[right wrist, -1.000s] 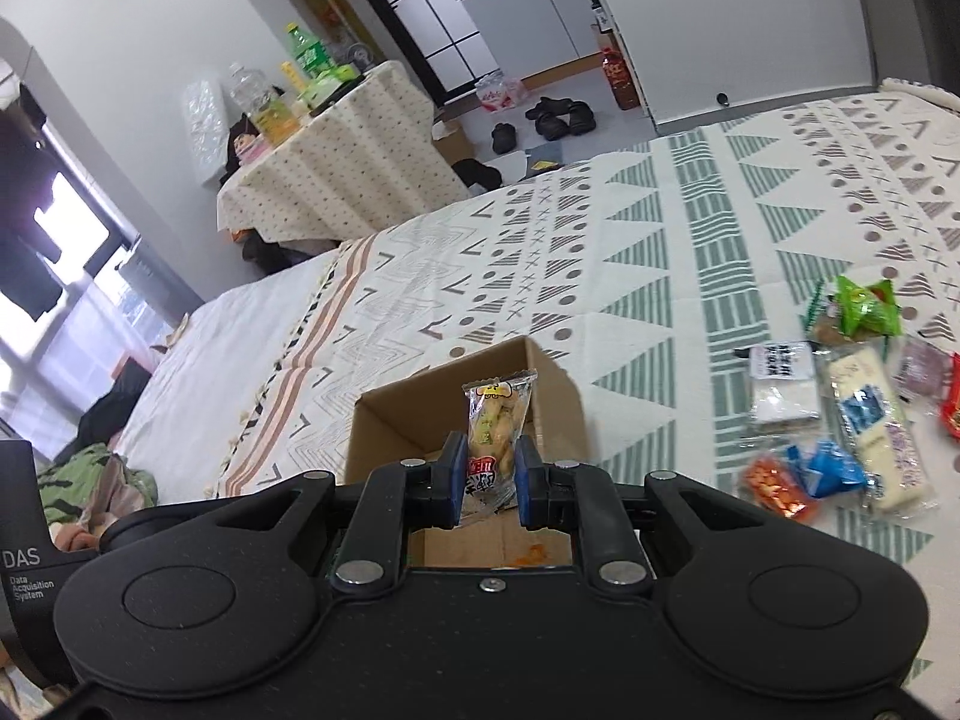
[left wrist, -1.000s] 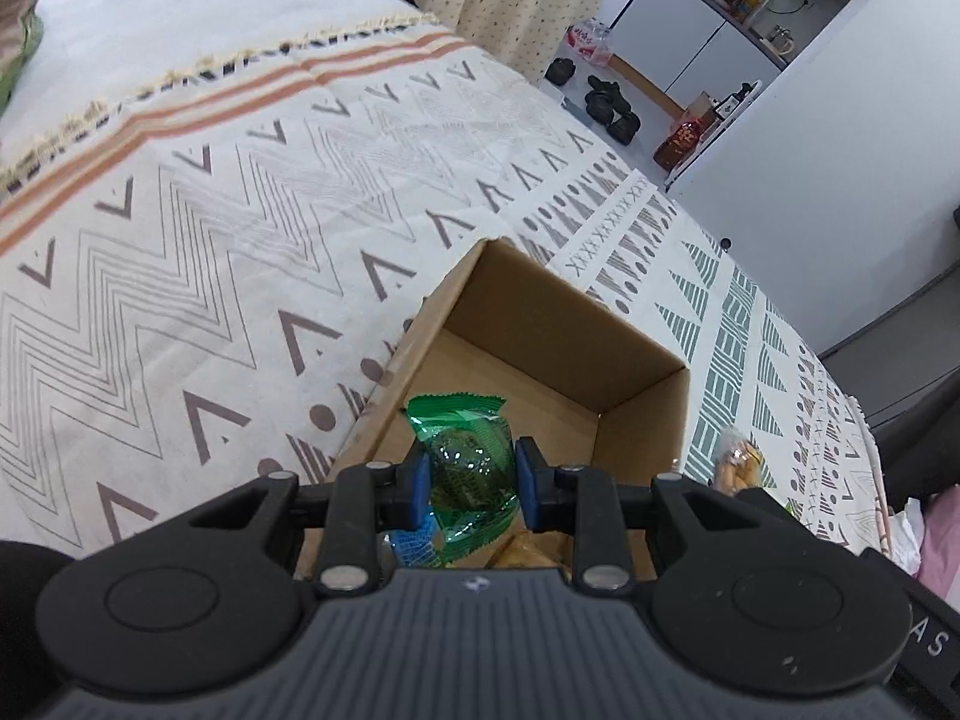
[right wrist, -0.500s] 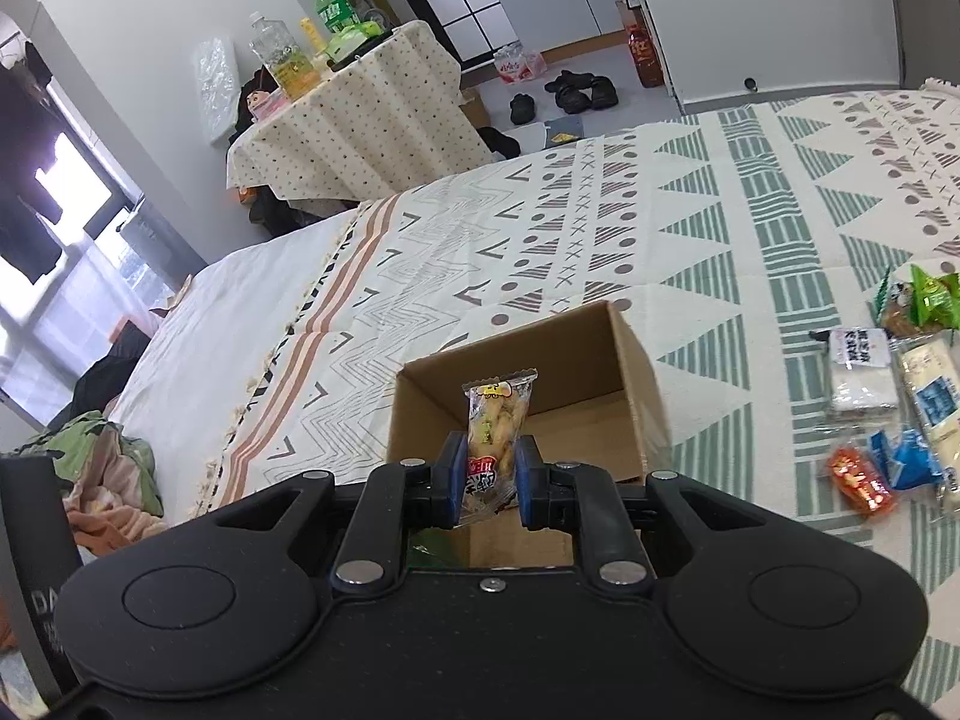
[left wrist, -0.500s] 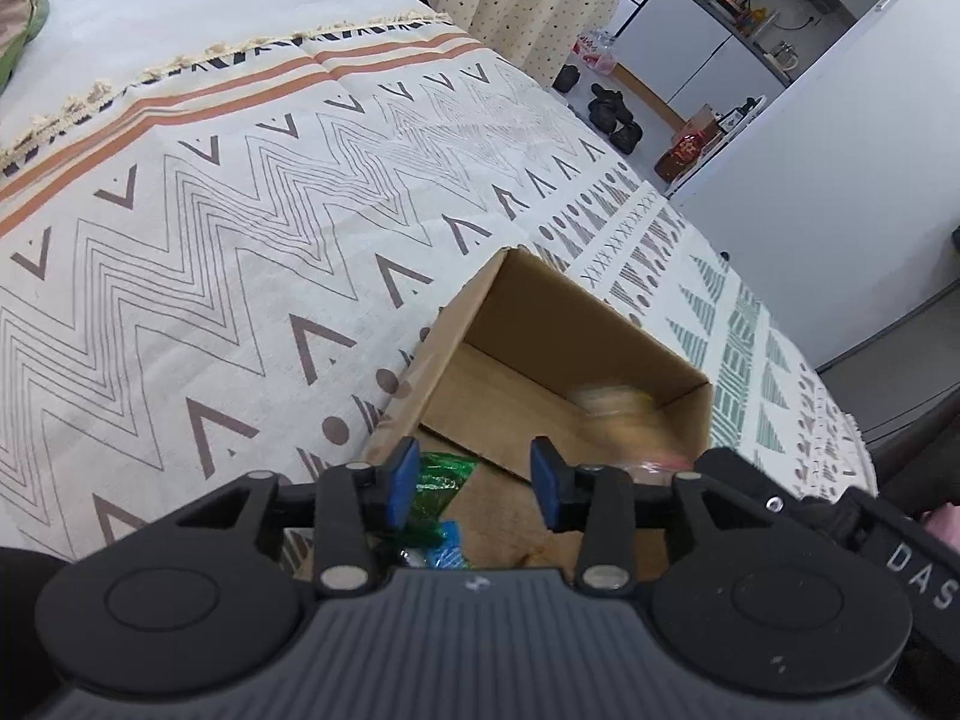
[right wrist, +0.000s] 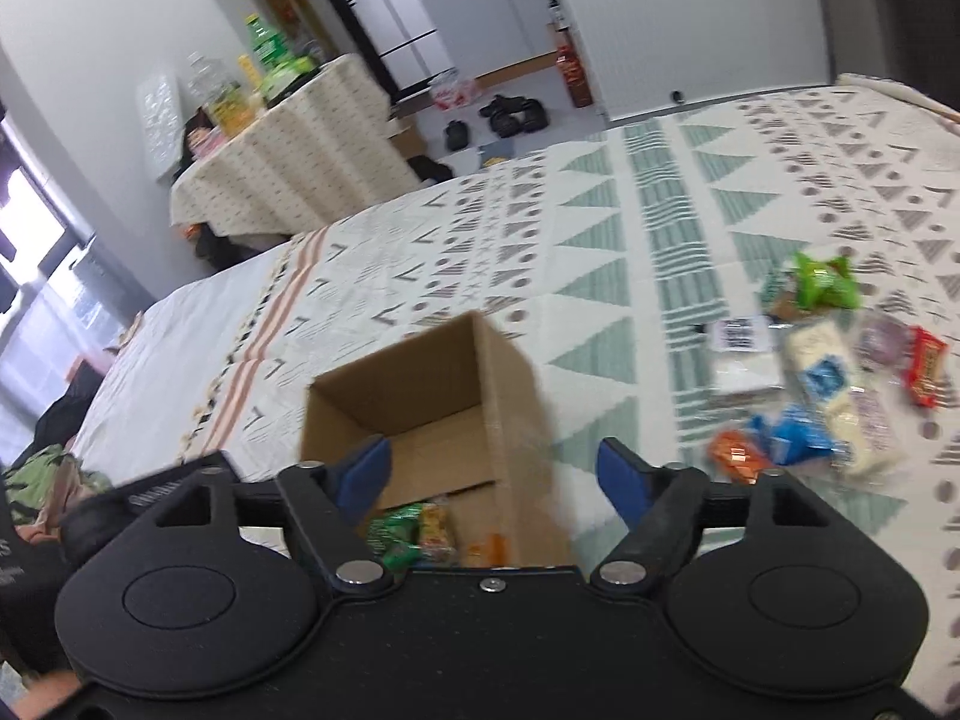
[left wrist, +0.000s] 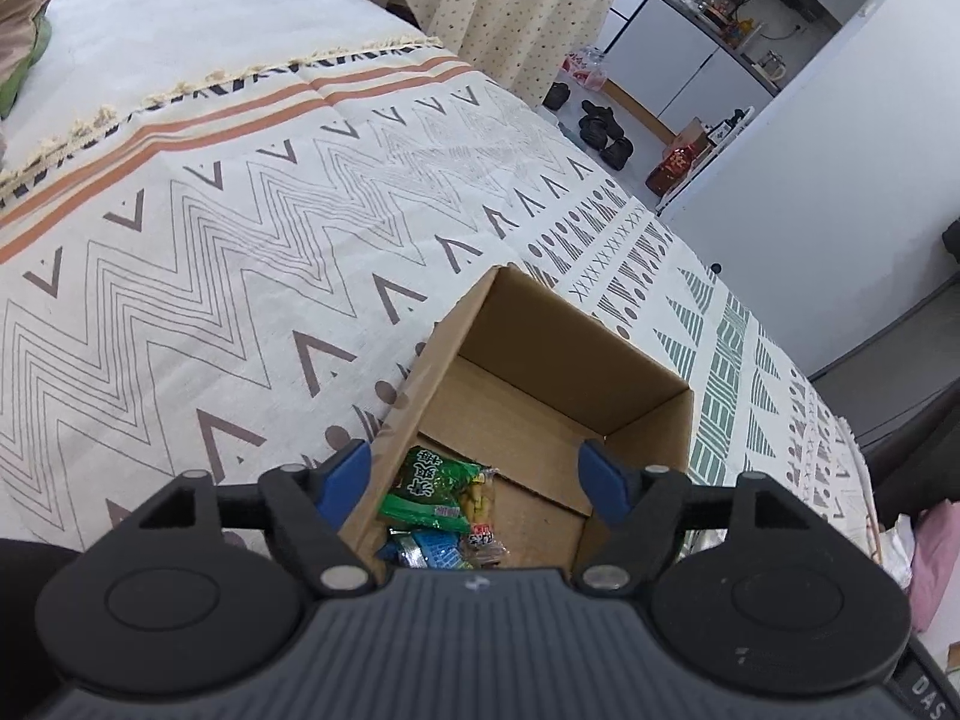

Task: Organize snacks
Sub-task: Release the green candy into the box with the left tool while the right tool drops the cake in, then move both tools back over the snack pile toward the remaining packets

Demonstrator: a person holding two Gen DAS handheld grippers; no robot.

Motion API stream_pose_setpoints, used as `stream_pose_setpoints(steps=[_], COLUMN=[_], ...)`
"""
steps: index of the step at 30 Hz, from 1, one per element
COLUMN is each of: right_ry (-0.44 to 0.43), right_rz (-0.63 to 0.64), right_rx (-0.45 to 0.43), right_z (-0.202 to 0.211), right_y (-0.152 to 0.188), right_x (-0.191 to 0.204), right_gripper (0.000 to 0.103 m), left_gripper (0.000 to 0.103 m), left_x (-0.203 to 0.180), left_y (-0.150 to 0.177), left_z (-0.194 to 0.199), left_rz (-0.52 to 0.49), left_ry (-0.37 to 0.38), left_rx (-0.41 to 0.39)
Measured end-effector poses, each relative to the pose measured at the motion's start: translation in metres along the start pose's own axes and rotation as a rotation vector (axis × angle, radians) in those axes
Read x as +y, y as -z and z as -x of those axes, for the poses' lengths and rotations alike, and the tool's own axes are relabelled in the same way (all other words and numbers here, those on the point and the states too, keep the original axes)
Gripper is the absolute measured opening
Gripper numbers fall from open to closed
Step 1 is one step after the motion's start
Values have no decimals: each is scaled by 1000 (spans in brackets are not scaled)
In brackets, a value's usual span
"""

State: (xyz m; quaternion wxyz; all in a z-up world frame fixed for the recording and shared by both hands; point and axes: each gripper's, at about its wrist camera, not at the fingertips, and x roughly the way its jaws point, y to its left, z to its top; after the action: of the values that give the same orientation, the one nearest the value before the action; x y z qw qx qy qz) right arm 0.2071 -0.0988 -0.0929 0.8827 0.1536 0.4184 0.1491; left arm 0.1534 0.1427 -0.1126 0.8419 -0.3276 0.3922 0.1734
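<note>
Spread wide on both sides, jaws just opened, nothing pinched between them. Left gripper (left wrist: 474,480) poised over the near end of the cardboard box (left wrist: 570,354), tilted steeply down into it, blue pads straddling the opening. Directly below, on the box floor: a green snack packet (left wrist: 429,492), a yellow-filled packet (left wrist: 480,495) touching it, a blue wrapper (left wrist: 435,552) just under those. Far half of the box floor bare cardboard.

Right gripper (right wrist: 495,477) likewise open and angled down, hanging over the near right corner of the same box, one pad above the interior, the other out over the bedspread (right wrist: 600,240). Picture blurred, so probably in motion.

Further out to the right, well apart from the box: loose snacks (right wrist: 828,384) in a cluster on the patterned cloth, among them a green bag (right wrist: 822,282), a white pack with a blue label (right wrist: 825,384), a red wrapper (right wrist: 927,366), an orange packet (right wrist: 735,453).

Judged partly done: a few packets boxed, a good many left outside. Next step likely a swing of the right gripper toward the cluster for another pick. Plenty of room left in the box.

Beyond the bed: a table under a dotted cloth (right wrist: 288,174), shoes (right wrist: 510,114) on the floor.
</note>
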Motion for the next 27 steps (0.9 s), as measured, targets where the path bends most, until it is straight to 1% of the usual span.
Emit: stream_pose_setpoints(steps=[2,4,5,7,8,13,15,16,18,20,25,27], right_ry=[14,14,13,43,62,72,78,76,65,73,103,127], right_rz=[-16,-26,-24,0,16,-19,-25,-31,-39,-45,-57,-66], right_rx=[-12,-22,-20,-1,-7,-51,-84,-103,-131,-151,-181,-189], right_z=[7,13,17,22,25,42,48,52,59,64,75,79], right_y=[0,0,0,-1,0,-1,-1,-1,-2,-2,-2,0], right_x=[-11,-21,-26,-33,-36,-63,-72,-77,-87,-97,-126,-139], right_gripper=[84,86,86,86,86,87,89,94,97,103,103,103], left_gripper=[77,79,81,82,83,85,86,86,89,89,90,90], left_x=[-4,-8,-11,-18,-22,-42,-51,-56,-65,-76,-100,-108], left_y=[1,3,5,10,13,31,38,41,46,51,62,67], left_z=[2,4,6,9,11,14,17,19,21,23,25,25], left_rz=[-12,-18,-27,-49,-62,-114,-139,-151,-167,-191,-238,-252], left_ry=[-4,-8,-21,-50,-53,-19,-12,-10,-2,4,24,31], left_rx=[3,2,-3,-16,-17,11,8,4,0,-3,-14,-14])
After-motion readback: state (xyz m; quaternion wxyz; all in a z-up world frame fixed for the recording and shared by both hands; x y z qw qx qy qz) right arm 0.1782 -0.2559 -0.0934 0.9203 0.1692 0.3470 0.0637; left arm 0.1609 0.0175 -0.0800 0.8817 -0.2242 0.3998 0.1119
